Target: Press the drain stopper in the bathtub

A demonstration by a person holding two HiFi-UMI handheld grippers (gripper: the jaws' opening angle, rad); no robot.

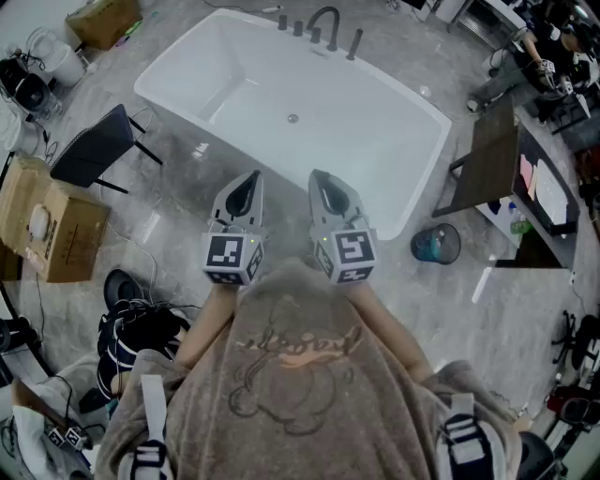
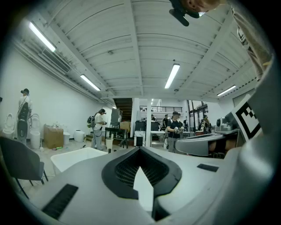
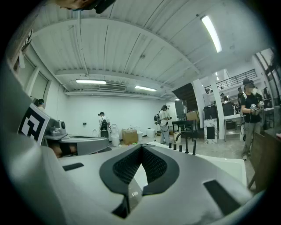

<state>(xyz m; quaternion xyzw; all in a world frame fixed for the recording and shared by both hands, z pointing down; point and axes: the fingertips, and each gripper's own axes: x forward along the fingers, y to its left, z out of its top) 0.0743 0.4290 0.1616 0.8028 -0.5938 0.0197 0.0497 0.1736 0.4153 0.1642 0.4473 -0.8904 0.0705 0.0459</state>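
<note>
**While I am standing at the bathtub, the stopper is waiting unpressed**

As I am standing on the floor just outside the near long side of the bathtub (image 1: 375, 155), I am holding both grippers in front of my chest, side by side, pointing toward the tub. I am keeping the left gripper (image 1: 254, 175) with its jaws brought together at the tips, and nothing is sitting between them. The right gripper (image 1: 317, 174) is looking the same: tips meeting, nothing held. Both are hovering above the tub's near rim, outside the basin and touching nothing.

The drain stopper (image 1: 292, 118) is showing as a small round metal disc on the tub's floor, about midway along its length, closer to the faucet (image 1: 325, 23) side than to my side. It is lying well apart from both grippers.

As I am judging it, the task is only beginning. No press is under way, and the whole reach over the rim, down into the tub and onto the stopper is what I am facing next.
</note>
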